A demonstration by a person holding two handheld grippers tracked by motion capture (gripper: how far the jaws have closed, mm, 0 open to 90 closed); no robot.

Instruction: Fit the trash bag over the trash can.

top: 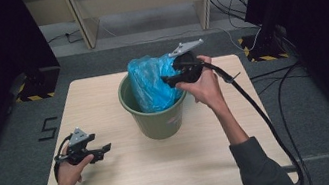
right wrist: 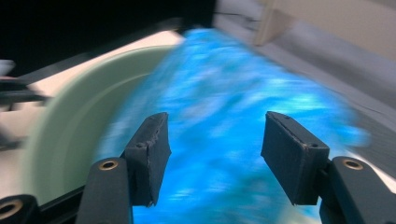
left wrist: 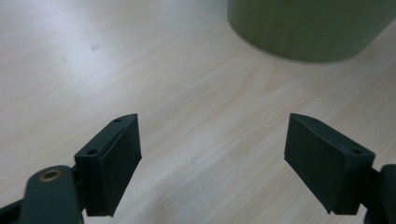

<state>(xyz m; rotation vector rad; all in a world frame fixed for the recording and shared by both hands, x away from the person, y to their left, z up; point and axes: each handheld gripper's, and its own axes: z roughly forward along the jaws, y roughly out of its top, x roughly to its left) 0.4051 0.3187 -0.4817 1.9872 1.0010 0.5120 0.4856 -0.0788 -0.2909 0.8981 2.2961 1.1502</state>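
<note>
In the high view, a green bucket stood at the centre of the frame on a pale wooden table, with a crumpled blue plastic bag bulging up out of it, leaning toward the bucket's far rim. The right gripper hung just right of centre, at the bag's right side above the rim. Its tips lay against the blue plastic, but whether they pinched it could not be told from there. The left gripper sat at the lower left, well apart from the bucket, pointing toward it.

In the left gripper view, the jaws stood wide with nothing between them, bare tabletop beneath, and the bucket's wall at the upper right.

In the right gripper view, blurred by motion, the jaws stood well apart with the blue bag behind the gap. The pads did not appear to press on it. The bucket's pale rim curved along the left.

The step in hand looked like lining the bucket. To do it well, the right gripper should take one layer at the bag's mouth, not the bunched middle, and the left should come in to steady the opposite rim so the bucket does not tip.
</note>
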